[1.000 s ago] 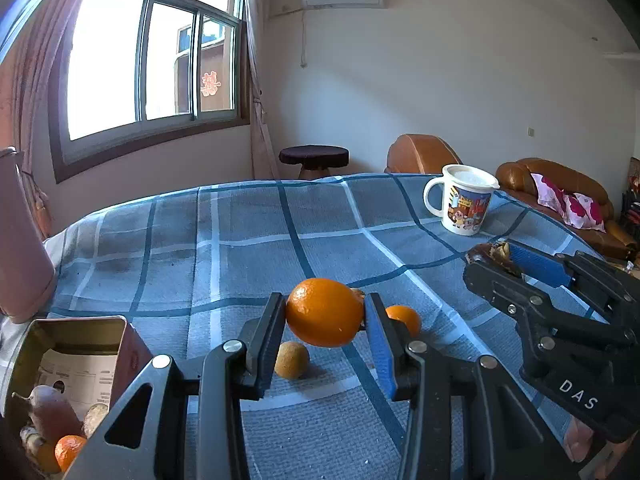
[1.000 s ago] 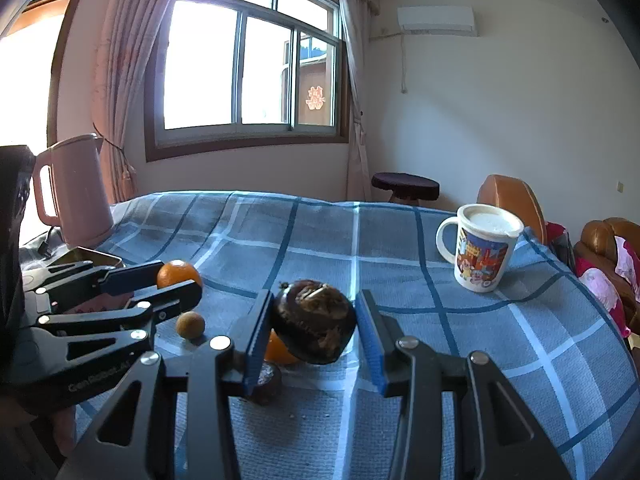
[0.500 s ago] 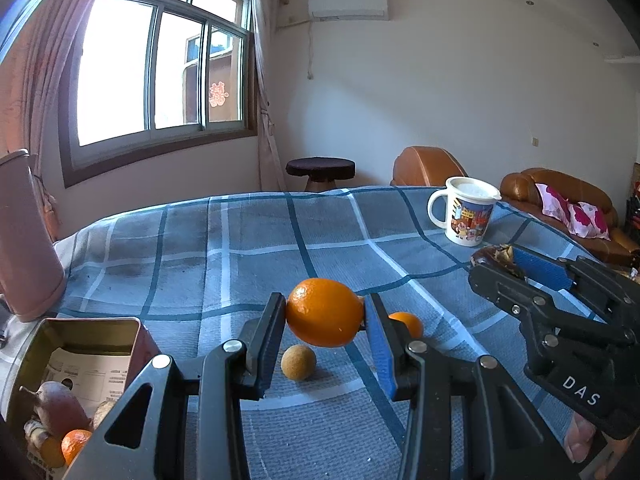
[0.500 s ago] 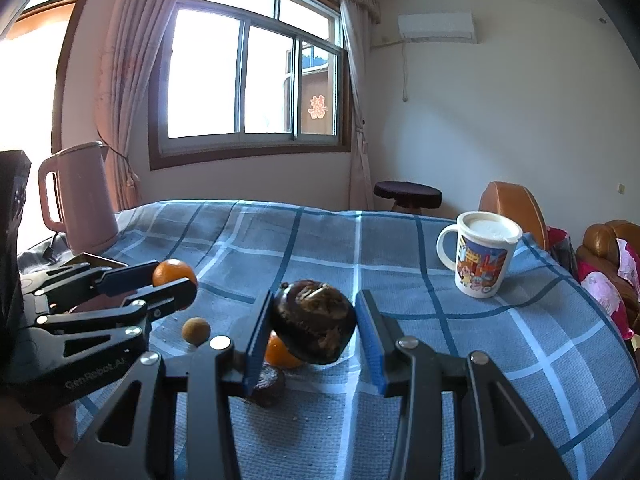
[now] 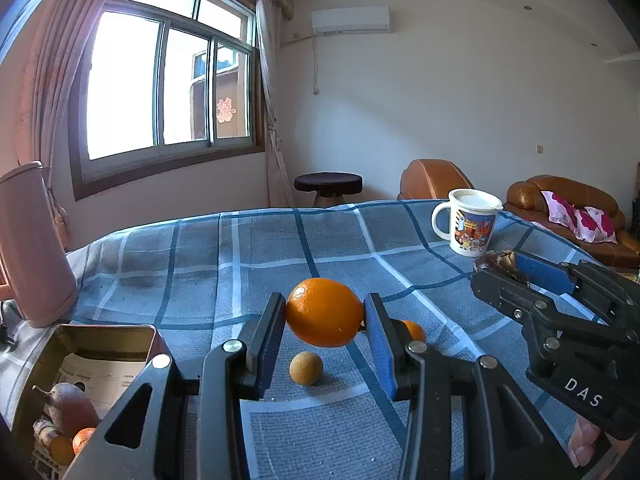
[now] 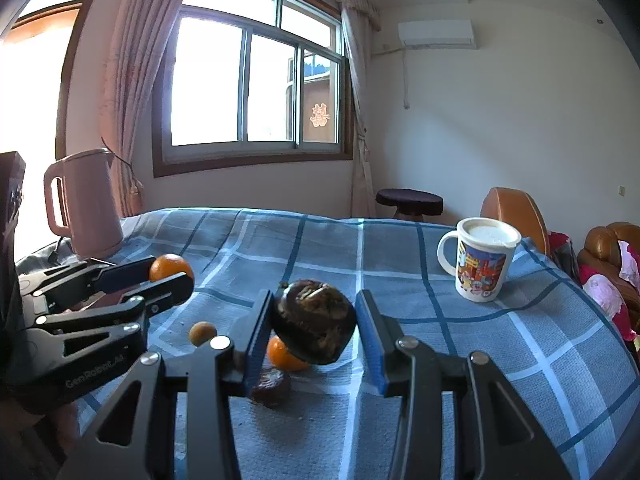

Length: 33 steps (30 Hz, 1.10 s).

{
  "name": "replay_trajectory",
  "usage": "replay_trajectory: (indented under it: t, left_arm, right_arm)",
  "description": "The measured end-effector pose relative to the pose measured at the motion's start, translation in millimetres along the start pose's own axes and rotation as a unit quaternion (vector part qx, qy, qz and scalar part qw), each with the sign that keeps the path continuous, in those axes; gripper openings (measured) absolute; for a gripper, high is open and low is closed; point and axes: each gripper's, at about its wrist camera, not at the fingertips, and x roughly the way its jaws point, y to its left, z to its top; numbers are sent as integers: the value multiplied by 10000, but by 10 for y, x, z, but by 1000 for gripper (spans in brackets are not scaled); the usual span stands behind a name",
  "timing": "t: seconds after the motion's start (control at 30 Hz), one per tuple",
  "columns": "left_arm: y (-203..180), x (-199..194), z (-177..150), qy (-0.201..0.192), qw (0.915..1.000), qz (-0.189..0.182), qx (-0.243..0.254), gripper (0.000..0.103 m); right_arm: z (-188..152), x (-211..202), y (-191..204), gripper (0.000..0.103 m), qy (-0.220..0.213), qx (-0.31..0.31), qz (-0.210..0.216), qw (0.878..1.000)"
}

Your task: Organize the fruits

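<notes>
My left gripper (image 5: 325, 314) is shut on a large orange (image 5: 324, 312) and holds it above the blue checked cloth. It also shows in the right wrist view (image 6: 172, 272). My right gripper (image 6: 314, 320) is shut on a dark brown wrinkled fruit (image 6: 314, 320), raised above the cloth; it shows at the right of the left wrist view (image 5: 500, 266). On the cloth lie a small tan round fruit (image 5: 306, 368), a small orange (image 6: 284, 354) and a dark brown fruit (image 6: 272, 386). An open metal tin (image 5: 80, 376) at lower left holds several fruits.
A white cartoon mug (image 6: 480, 264) with a lid stands at the right on the cloth. A pink kettle (image 6: 86, 204) stands at the far left. Brown leather seats (image 5: 568, 212) and a dark stool (image 5: 328, 186) lie beyond the table.
Both grippers have risen a little with their fruits still held. The views tilt up, showing more wall and window.
</notes>
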Motion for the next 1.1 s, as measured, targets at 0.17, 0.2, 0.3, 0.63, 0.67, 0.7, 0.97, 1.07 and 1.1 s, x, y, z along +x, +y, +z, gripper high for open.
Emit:
replay_trajectory:
  t: [0.17,0.2,0.3,0.63,0.67,0.7,0.97,1.07,1.1]
  left_arm:
    - [-6,-18,-3,-23,10000,10,5,42]
    - [-7,-22,-5,-24,10000,9,2,42]
    - [2,-35,-12,-22,10000,20,-18,42]
    - [44,-115,-41,-17,10000,-13,-90,42]
    - [51,-124,-46,-12,9999,-17,-100,42]
    - [57,-132,-50,-14,9999,-19,-109,42]
    - [106,-203,-74,-45,9999,-23,-160,42]
    - [123,-229,-83,-52,9998,-22,-173,42]
    - [130,-235,-87,-51,9998,-20,-176,42]
  right_arm:
    - [-1,-26,37,45,-18,-38,12,10000]
    - [-4,-29,41,45,-19,-39,15,10000]
    - [-6,-37,50,45,-28,-41,17,10000]
    - [-18,-86,138,45,-40,-113,51,9999]
    - [-19,-92,142,45,-42,-119,53,9999]
    - [-22,-98,152,45,-48,-129,55,9999]
    - [-27,-130,243,45,-77,-227,100,9997]
    - [-25,-142,279,45,-88,-270,116,9995]
    - [-26,-142,289,45,-88,-285,125,9995]
